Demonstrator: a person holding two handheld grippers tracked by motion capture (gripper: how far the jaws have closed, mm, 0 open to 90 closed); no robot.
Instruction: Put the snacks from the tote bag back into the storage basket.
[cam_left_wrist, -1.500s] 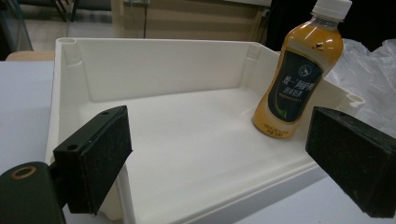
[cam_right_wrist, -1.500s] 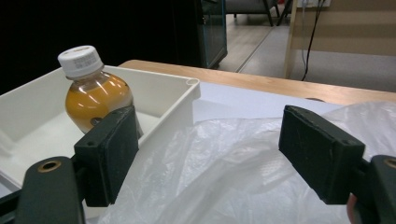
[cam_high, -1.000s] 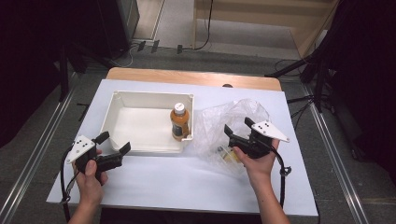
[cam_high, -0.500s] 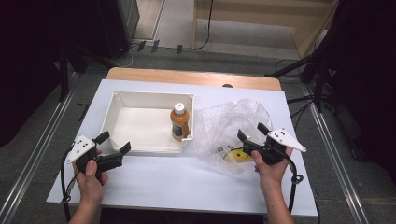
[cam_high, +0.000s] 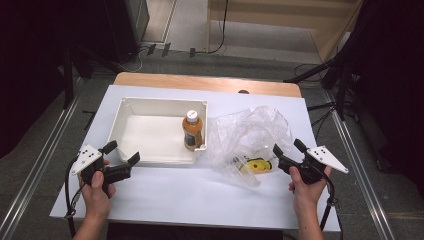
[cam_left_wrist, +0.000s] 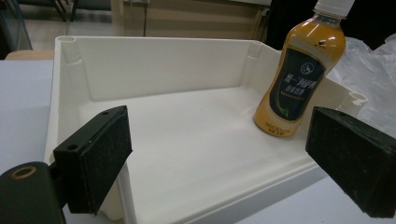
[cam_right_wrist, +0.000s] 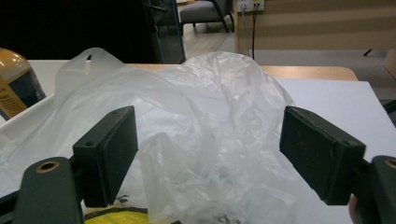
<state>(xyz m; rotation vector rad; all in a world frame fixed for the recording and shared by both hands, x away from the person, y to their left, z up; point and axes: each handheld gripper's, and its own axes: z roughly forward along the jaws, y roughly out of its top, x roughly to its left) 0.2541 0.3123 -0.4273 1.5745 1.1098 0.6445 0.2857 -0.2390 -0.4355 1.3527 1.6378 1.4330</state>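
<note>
Tongs in both hands stand wide and hold nothing. Left tongs (cam_high: 121, 157) hover at the near left corner of the white tray (cam_high: 130, 131); right tongs (cam_high: 289, 149) sit just beside the near right edge of the crumpled clear plastic bag (cam_high: 250, 132), which lies on the white table (cam_high: 200, 192) with a yellow item (cam_high: 256, 164) inside. Farther off, an orange bottle (cam_high: 192, 131) stands upright in the tray's right end, next to the bag.
</note>
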